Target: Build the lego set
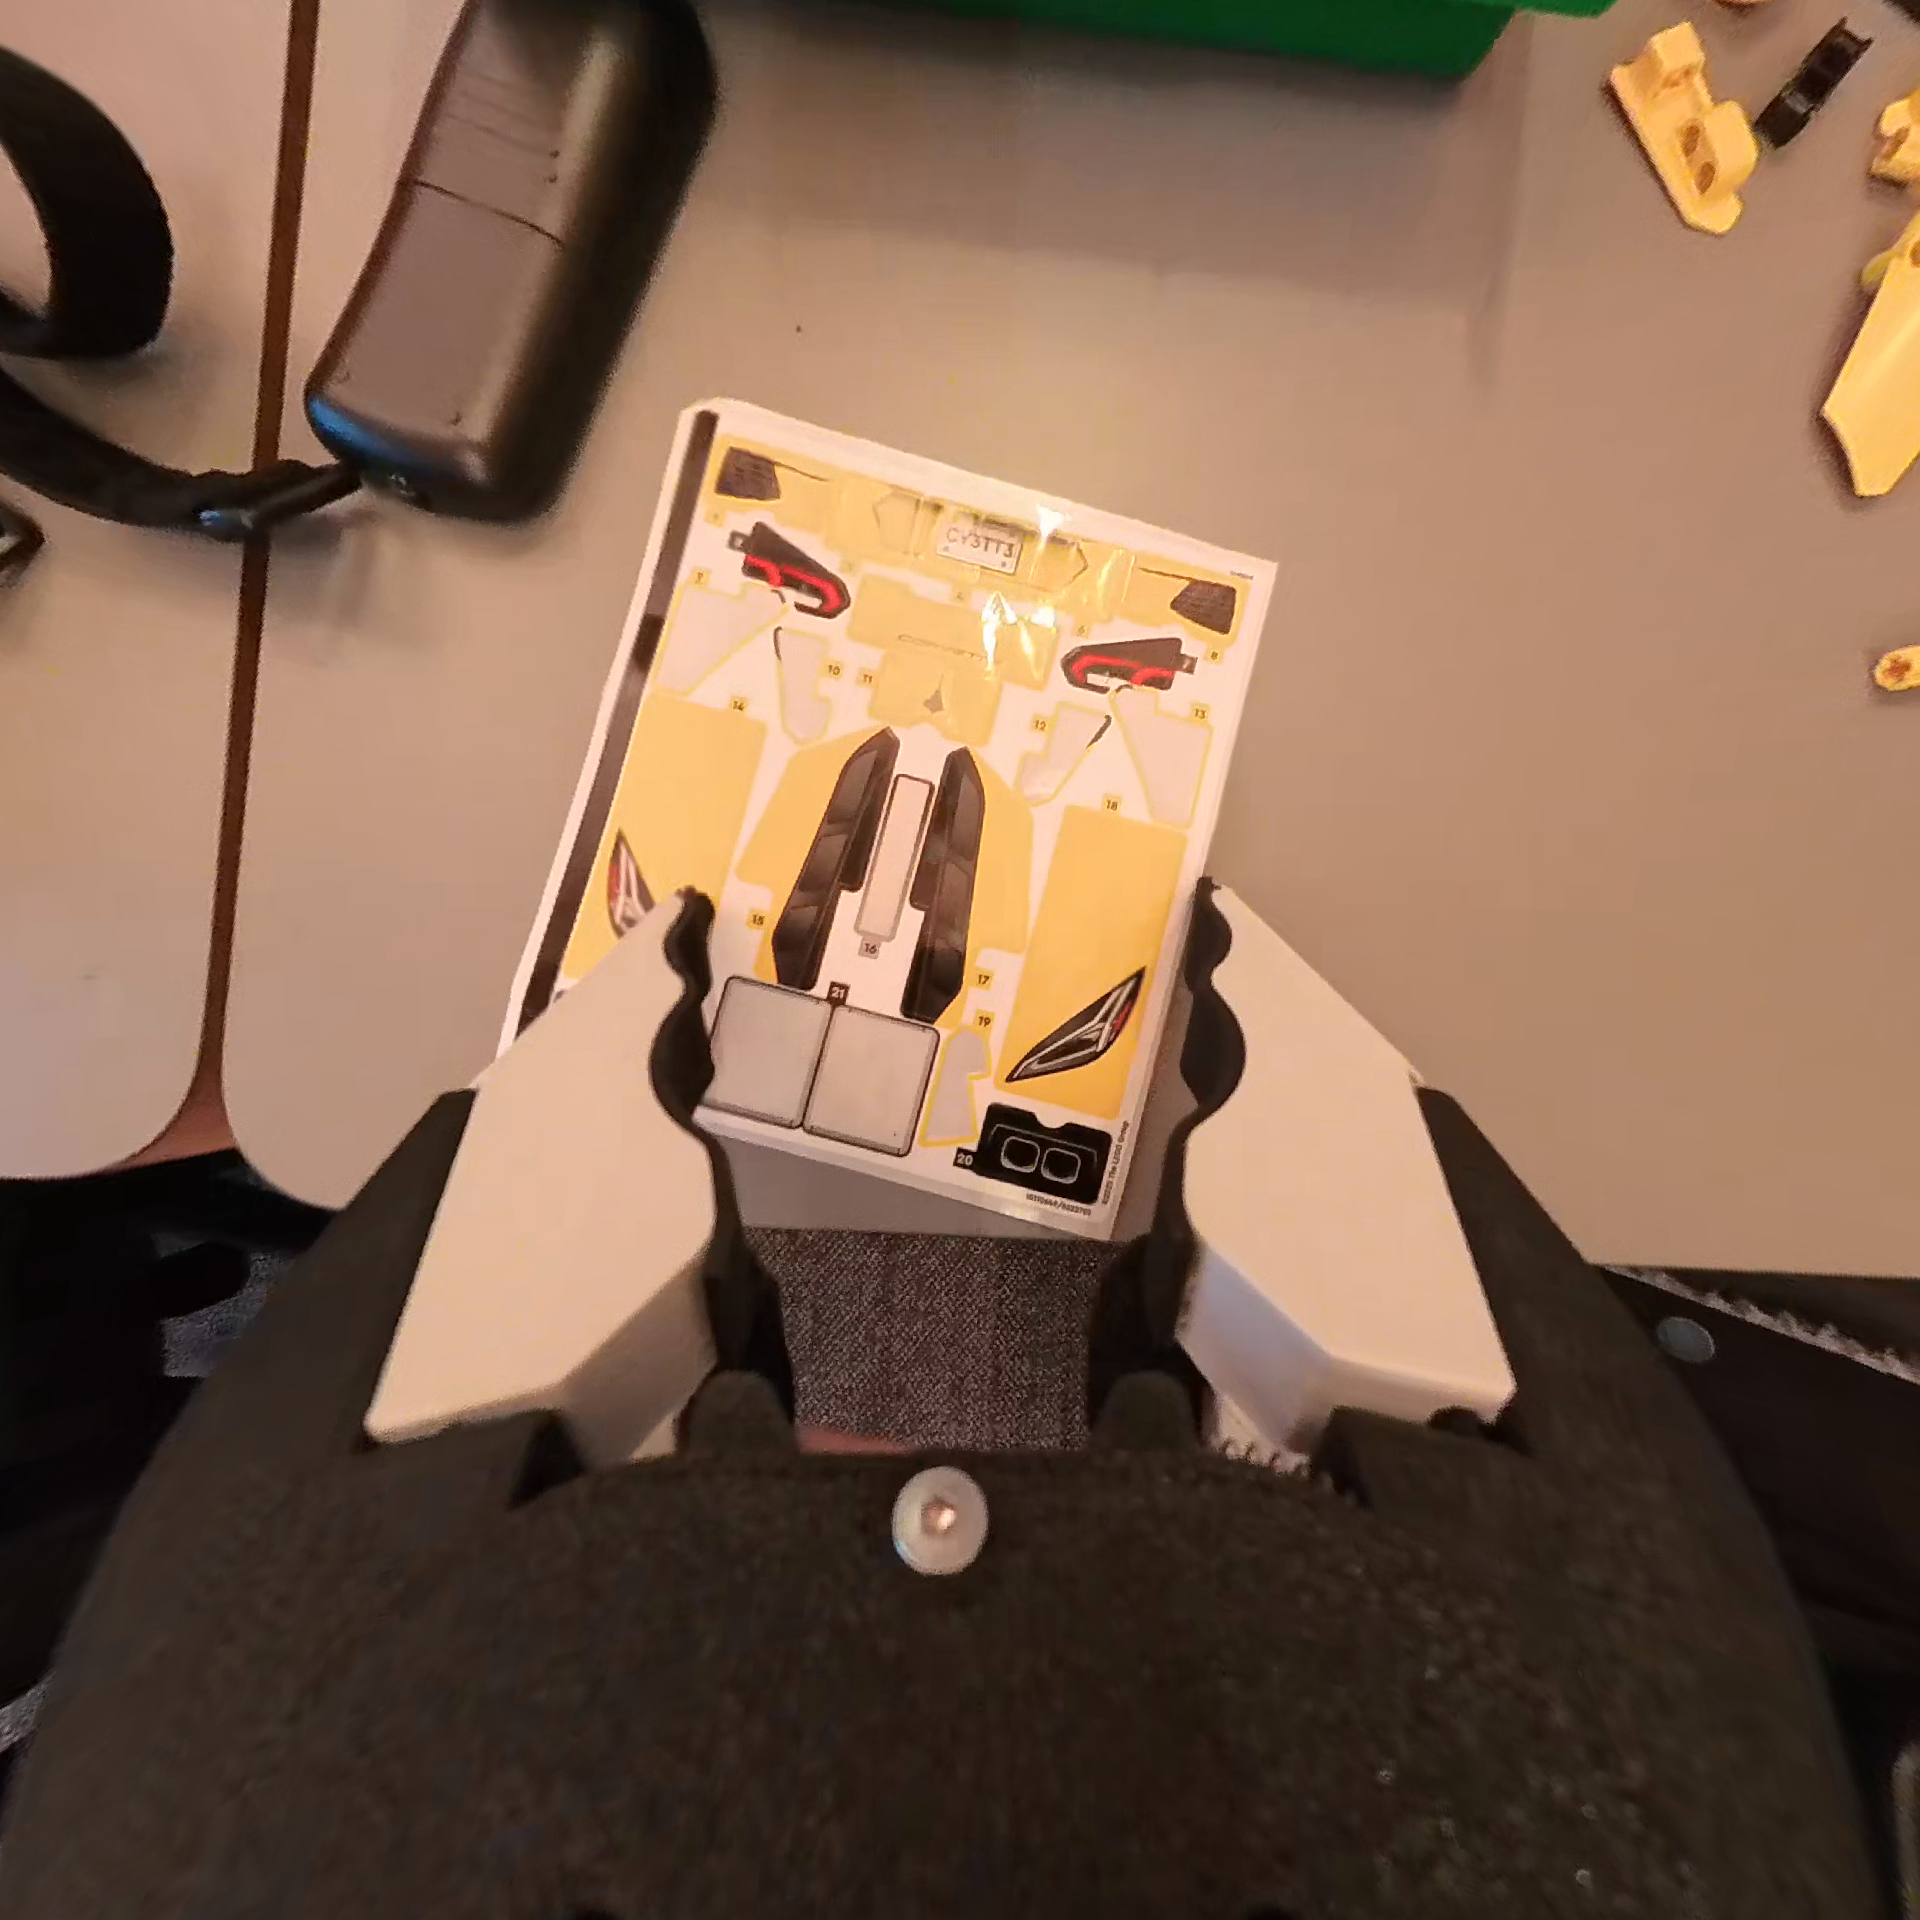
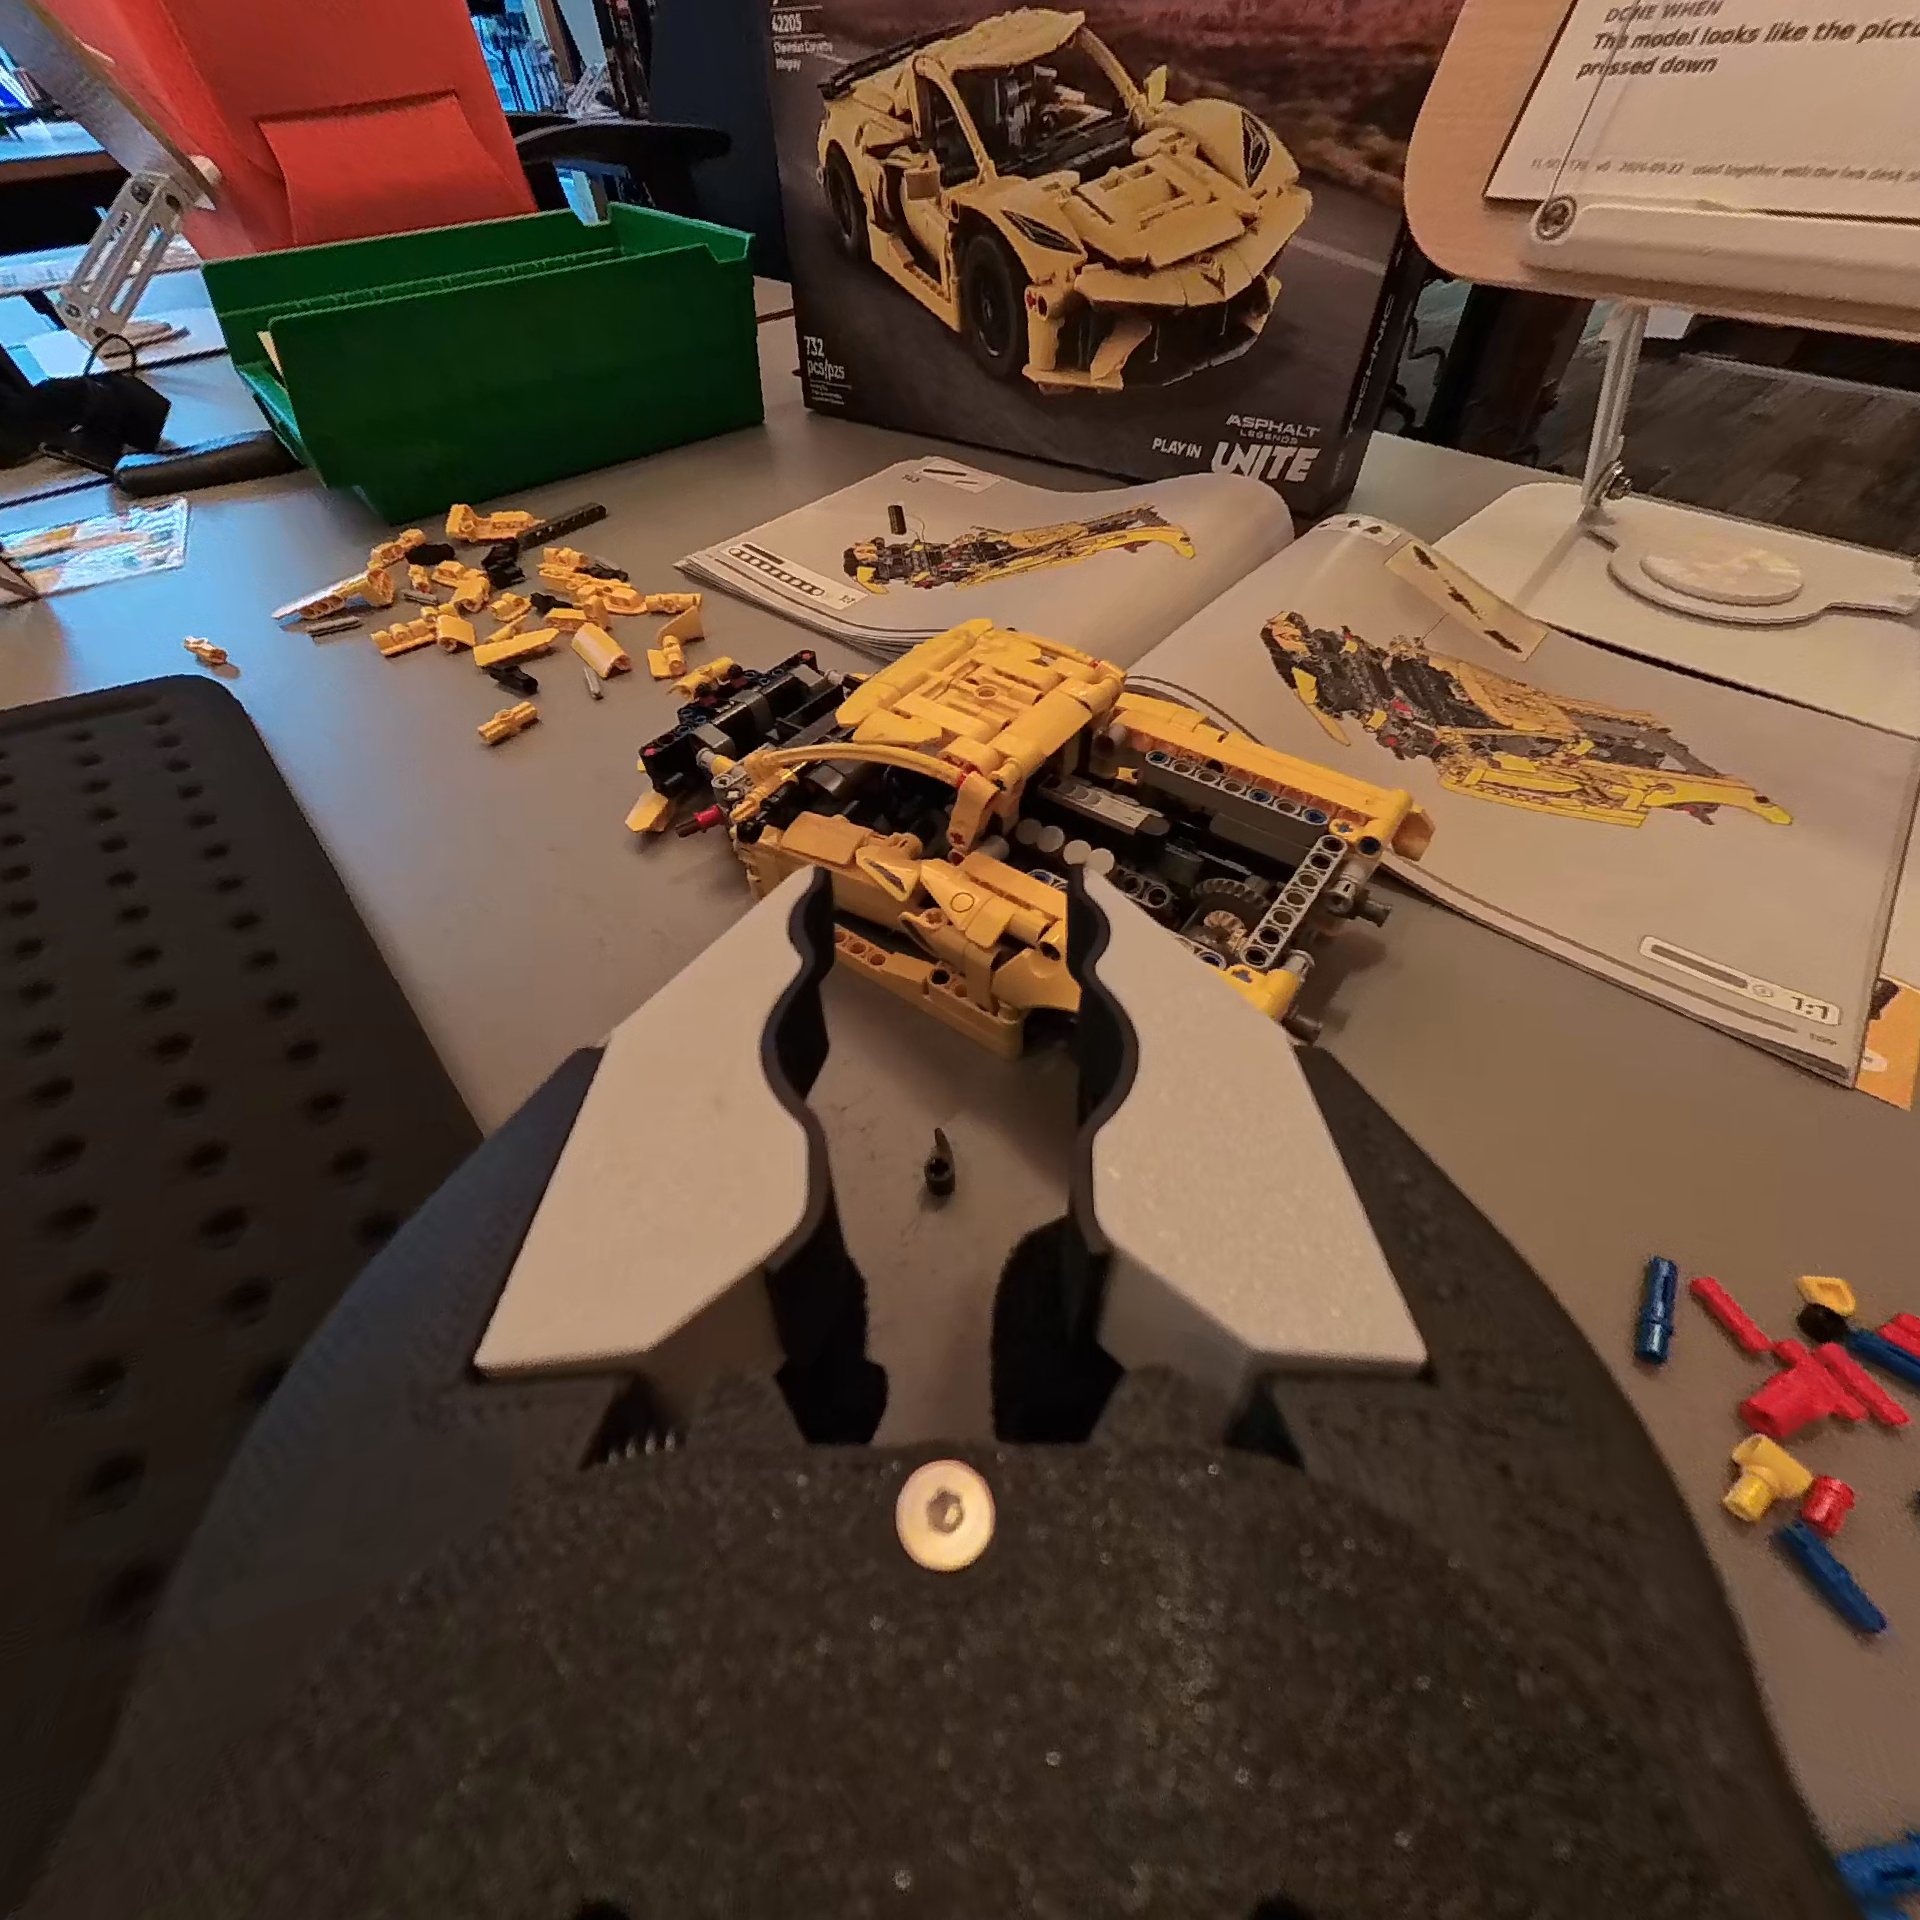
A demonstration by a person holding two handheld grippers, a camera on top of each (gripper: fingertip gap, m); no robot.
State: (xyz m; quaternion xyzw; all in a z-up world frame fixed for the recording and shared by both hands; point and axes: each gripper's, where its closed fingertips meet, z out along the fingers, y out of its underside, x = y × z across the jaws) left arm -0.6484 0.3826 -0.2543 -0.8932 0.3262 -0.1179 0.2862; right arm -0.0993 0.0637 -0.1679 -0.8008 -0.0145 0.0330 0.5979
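we are at the sticker stage of the build, by our reading — the left gripper [image 1: 940, 904] hangs over the sticker sheet [image 1: 914, 800], which lies flat at the near edge of the grey table [image 1: 1455, 727], its lower edge just over the table's lip. most stickers look in place on the sheet, though we cannot tell which one is wanted. the left gripper's fingers [image 1: 582, 1122] stand wide apart, straddling the lower half of the sheet and holding nothing; whether the tips touch the paper we cannot tell.

the right gripper [image 2: 945, 899] faces the half-built yellow car [image 2: 1018, 810], which sits on the table in front of the open instruction booklet [image 2: 1558, 831], with the set's box [image 2: 1091, 229] behind. its fingers [image 2: 675, 1143] are also spread and empty, tips near the model's front corner but apart from it as far as we can see. a small black pin [image 2: 940, 1169] lies on the table between them, and loose yellow parts [image 2: 520, 613] are scattered by the green bin [image 2: 499, 364].

next, we judge, the left needs to close on an edge of the sheet or pin it down — thin paper lying flat is hard to lift, so the overhanging edge is the likely way in.
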